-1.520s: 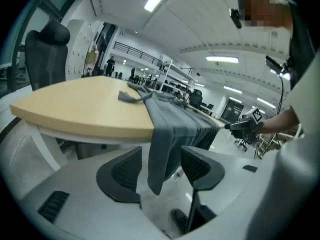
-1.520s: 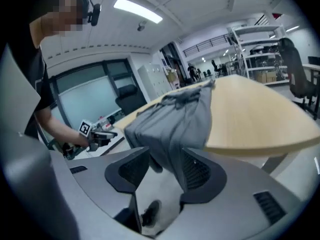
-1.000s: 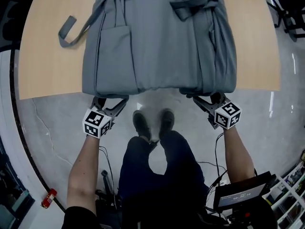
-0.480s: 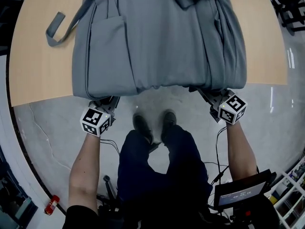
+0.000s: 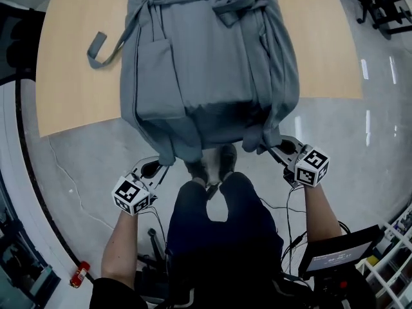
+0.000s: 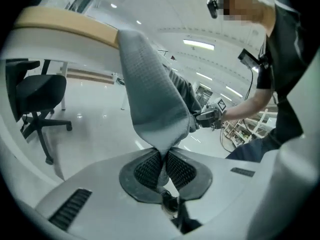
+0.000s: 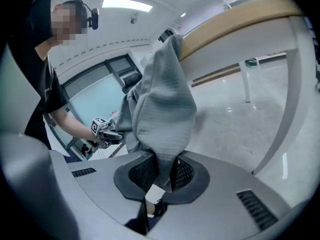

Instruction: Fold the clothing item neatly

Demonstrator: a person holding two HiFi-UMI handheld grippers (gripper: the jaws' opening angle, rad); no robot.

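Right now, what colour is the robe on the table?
Plain grey-blue all over; the robe shows best in the head view.

Bright, even lighting w/ fisheye edges

left tongs [image 5: 163, 162] pinching robe [image 5: 206, 63], right tongs [image 5: 270, 148] closing on robe, both arms outstretched

Upper part of robe [image 5: 212, 63] cut off by frame top, tabletop [image 5: 64, 76] far edge likewise, shoes [image 5: 225, 163] partly hidden behind hanging hem.
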